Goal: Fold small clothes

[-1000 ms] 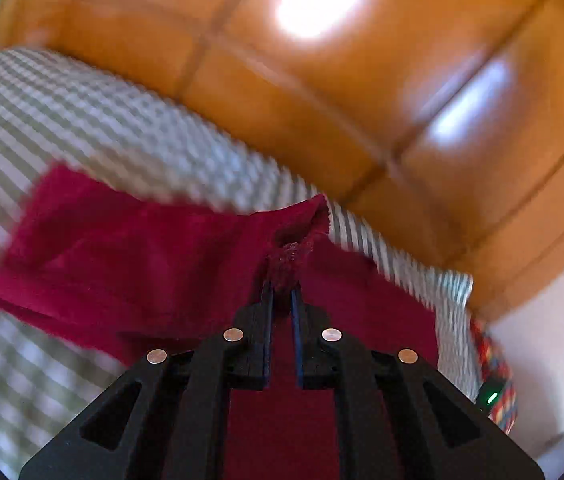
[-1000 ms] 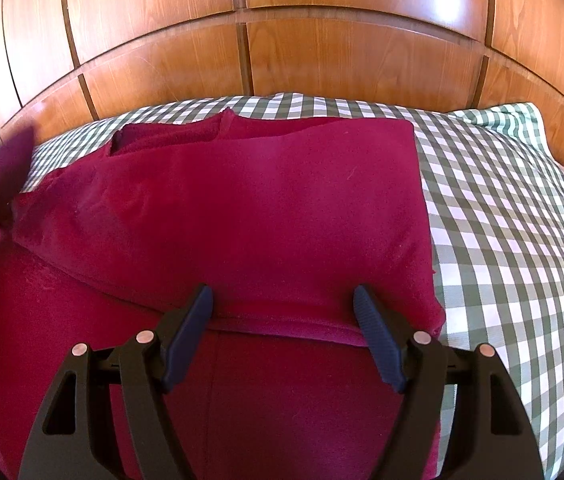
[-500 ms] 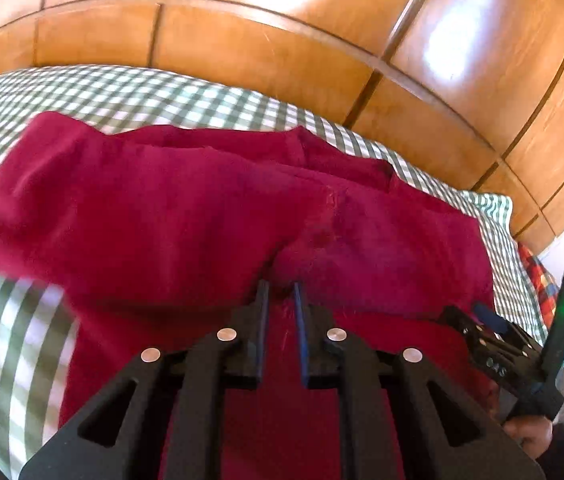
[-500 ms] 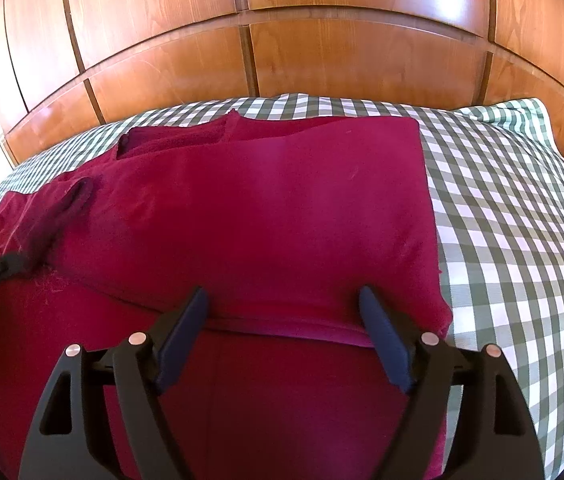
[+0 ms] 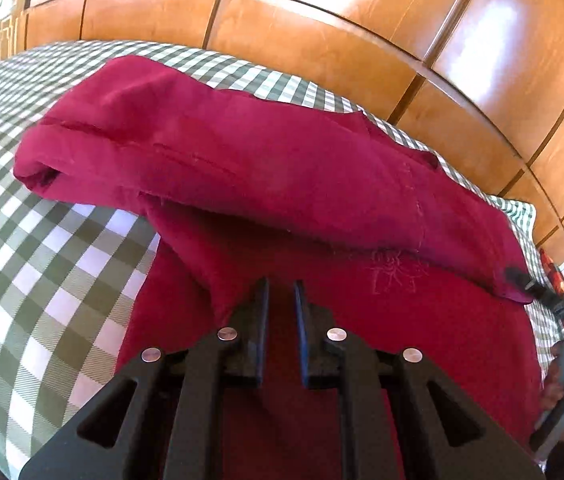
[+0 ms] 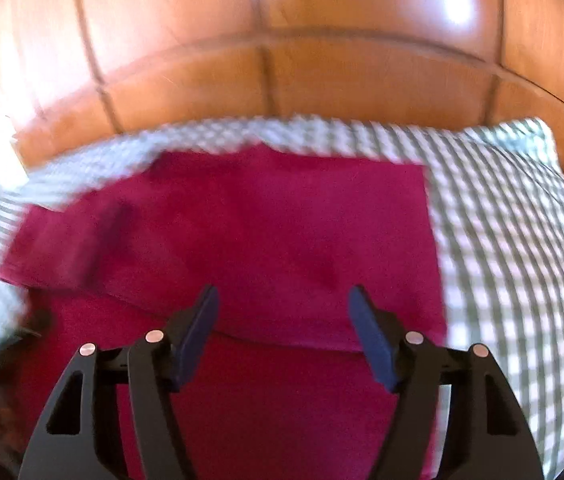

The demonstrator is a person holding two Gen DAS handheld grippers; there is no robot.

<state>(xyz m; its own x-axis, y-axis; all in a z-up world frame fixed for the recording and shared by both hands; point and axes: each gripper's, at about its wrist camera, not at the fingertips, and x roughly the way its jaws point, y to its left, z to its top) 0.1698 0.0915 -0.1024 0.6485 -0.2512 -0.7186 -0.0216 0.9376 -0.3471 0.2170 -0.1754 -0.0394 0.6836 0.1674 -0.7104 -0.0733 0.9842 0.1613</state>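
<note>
A dark red garment [image 5: 282,184] lies on the checked bedcover, with its upper part folded down over the lower part. A sleeve end [image 5: 42,168] sticks out at the left. My left gripper [image 5: 282,292] hovers over the lower part, its jaws a narrow gap apart with nothing between them. In the right wrist view the garment [image 6: 266,232] fills the middle, blurred. My right gripper [image 6: 283,300] is wide open and empty just above the fold edge. It also shows at the right edge of the left wrist view [image 5: 553,308], held by a hand.
The green-and-white checked bedcover [image 5: 42,280] spreads to the left of the garment and to its right [image 6: 521,260]. A wooden panelled headboard [image 5: 321,40] stands behind the bed. A red patterned item [image 5: 557,276] lies at the far right edge.
My left gripper has let go of the sleeve, which now lies folded across the garment, and has drawn back. My right gripper has lifted and moves, blurring its view.
</note>
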